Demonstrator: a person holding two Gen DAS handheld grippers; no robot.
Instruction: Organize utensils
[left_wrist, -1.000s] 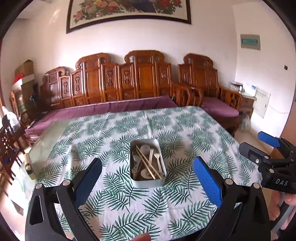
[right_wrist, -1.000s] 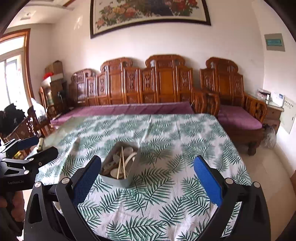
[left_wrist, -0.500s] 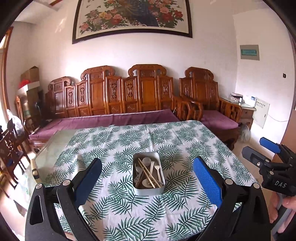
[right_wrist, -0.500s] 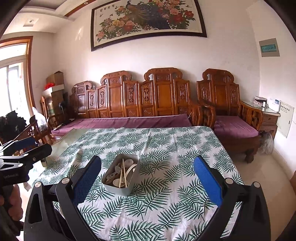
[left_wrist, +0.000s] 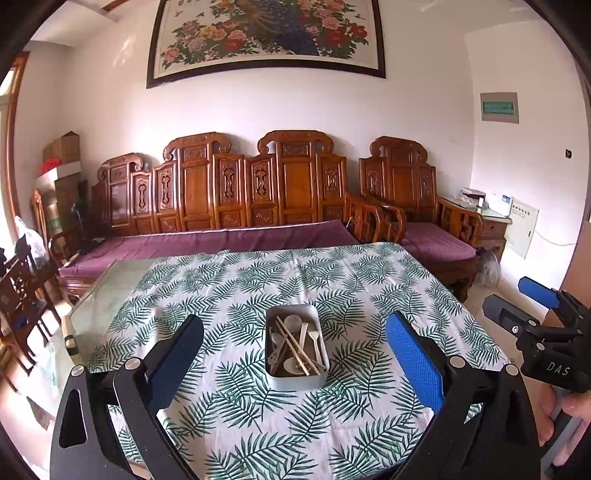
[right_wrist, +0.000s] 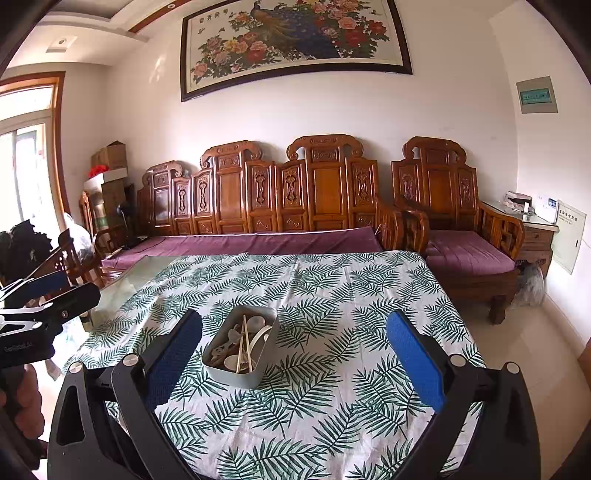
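Sitting near the middle of the table under a white cloth printed with green fern leaves (left_wrist: 229, 424), the grey rectangular metal tin (left_wrist: 296, 347) holds wooden chopsticks (left_wrist: 295, 345) and pale spoons (left_wrist: 303, 338); the left gripper (left_wrist: 295, 360) and the right gripper (right_wrist: 293, 360) both hang released above the near edge, grasping nothing.

table (left_wrist: 369, 280): cloth bare all round | only obstacle: metal tray (left_wrist: 296, 380) of utensils mid-table | sofa (left_wrist: 221, 240) behind far edge

One tin (left_wrist: 295, 380); two grippers, left gripper (left_wrist: 295, 362); right gripper (right_wrist: 295, 360).
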